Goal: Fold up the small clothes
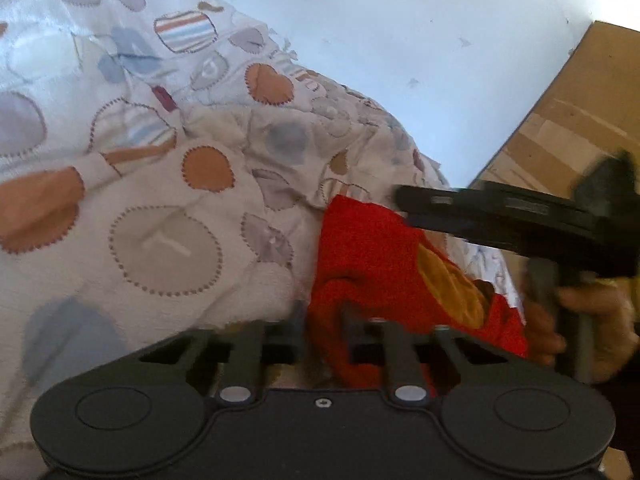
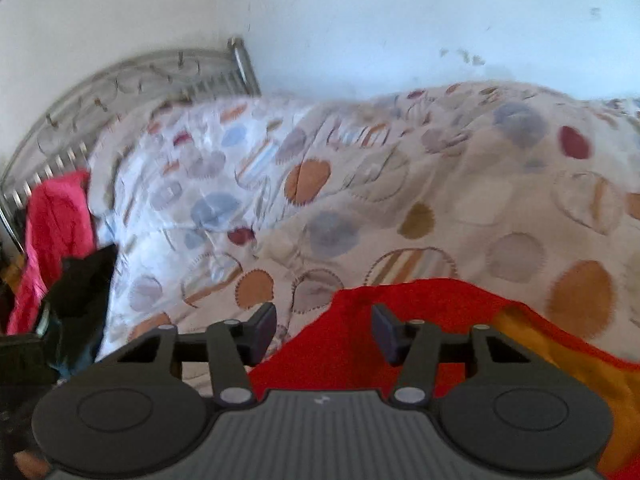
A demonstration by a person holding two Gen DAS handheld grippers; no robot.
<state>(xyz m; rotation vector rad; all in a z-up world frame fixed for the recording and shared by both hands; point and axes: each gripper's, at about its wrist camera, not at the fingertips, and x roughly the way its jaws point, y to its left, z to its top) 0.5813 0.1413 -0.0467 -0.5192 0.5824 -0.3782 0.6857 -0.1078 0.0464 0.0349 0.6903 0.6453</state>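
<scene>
Left gripper (image 1: 324, 320) pinches the red cloth (image 1: 380, 248) on the quilt (image 1: 168, 200). Right gripper (image 2: 324, 332) gapes wide over the cloth, pink garment (image 2: 56, 216) at 9 o'clock

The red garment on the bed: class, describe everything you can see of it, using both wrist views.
The red fleecy-looking garment with an orange-yellow panel lies crumpled on the patterned quilt. In the left wrist view the left hand-held gripper has its fingers close together with red cloth bunched between them. In the right wrist view the right hand-held gripper is open just over the cloth's upper edge, not pinching it. What kind of garment it is cannot be told.
</scene>
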